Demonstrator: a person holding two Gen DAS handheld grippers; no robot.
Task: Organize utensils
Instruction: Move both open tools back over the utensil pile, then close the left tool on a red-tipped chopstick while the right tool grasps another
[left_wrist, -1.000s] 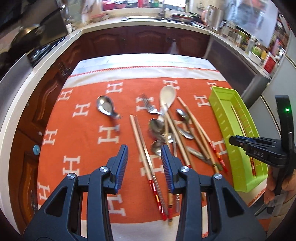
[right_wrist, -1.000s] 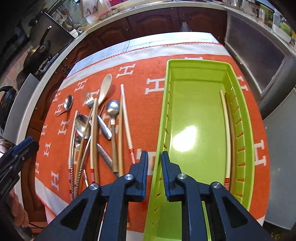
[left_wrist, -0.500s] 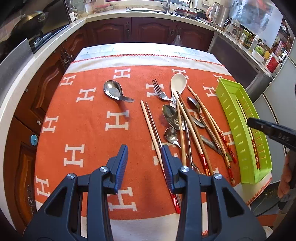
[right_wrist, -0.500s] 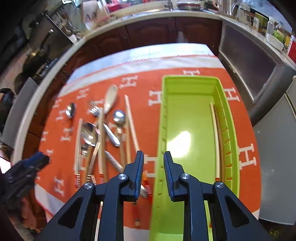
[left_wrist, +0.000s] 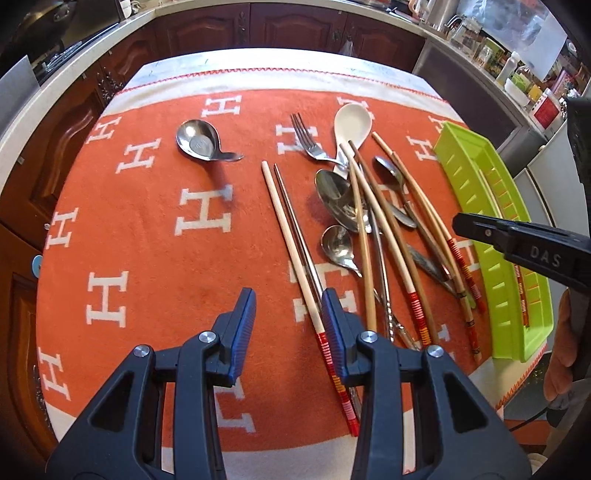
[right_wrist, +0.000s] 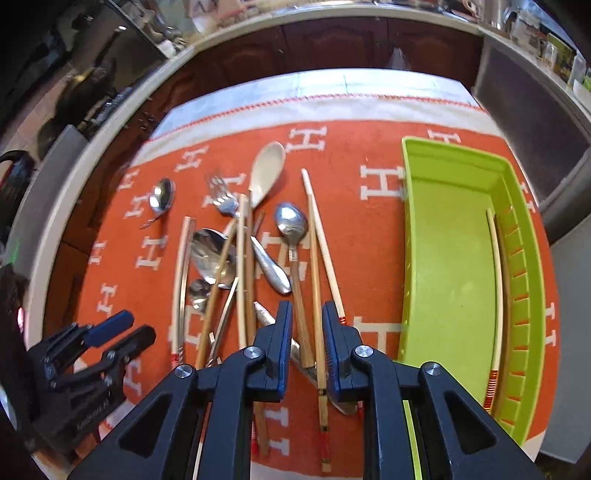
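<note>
A pile of utensils lies on the orange cloth (left_wrist: 147, 229): wooden chopsticks (left_wrist: 380, 229), metal spoons (left_wrist: 334, 192), a fork (left_wrist: 306, 142), a white spoon (left_wrist: 351, 123). A short steel spoon (left_wrist: 195, 142) lies apart at the left. A green tray (right_wrist: 454, 273) at the right holds a chopstick pair (right_wrist: 496, 280) along its right wall. My left gripper (left_wrist: 288, 314) is open and empty above the cloth, beside two chopsticks (left_wrist: 291, 236). My right gripper (right_wrist: 306, 332) is open and empty above the chopsticks (right_wrist: 317, 266) left of the tray.
The table is ringed by dark wood cabinets and a counter (left_wrist: 332, 26). A stove with pans (right_wrist: 92, 85) stands at the far left. Jars and bottles (left_wrist: 517, 62) crowd the counter at the right. The cloth's front edge hangs near me.
My right gripper has moved left from over the tray to over the chopstick pile. My left gripper has shifted slightly, keeping its jaws open.
</note>
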